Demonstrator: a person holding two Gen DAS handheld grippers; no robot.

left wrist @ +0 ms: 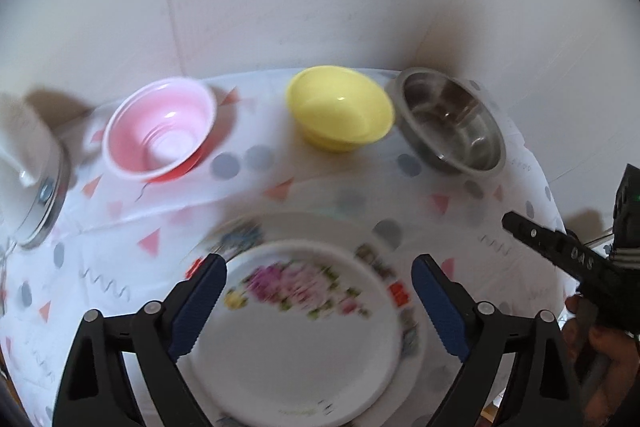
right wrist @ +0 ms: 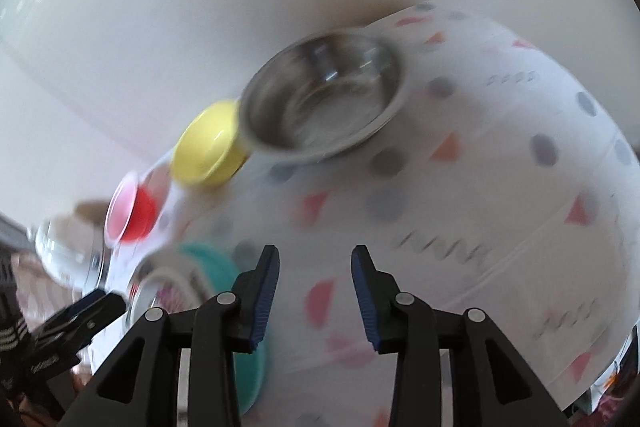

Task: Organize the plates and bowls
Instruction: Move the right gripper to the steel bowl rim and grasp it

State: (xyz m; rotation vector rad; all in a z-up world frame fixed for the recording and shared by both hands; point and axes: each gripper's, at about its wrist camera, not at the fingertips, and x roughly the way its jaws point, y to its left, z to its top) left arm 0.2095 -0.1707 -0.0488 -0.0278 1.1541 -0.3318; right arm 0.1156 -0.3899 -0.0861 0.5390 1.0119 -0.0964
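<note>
Writing on gripper arm and floral plate blurred, unreadable; left gripper fingers released, right gripper fingers parted, empty.

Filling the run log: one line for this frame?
left tongs: open over floral plate | right tongs: open, empty | pink bowl, yellow bowl, steel bowl: on table, unstacked

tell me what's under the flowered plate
A teal plate peeks out beneath the flowered plate, both on the patterned tablecloth. Anything else beneath is covered.
</note>
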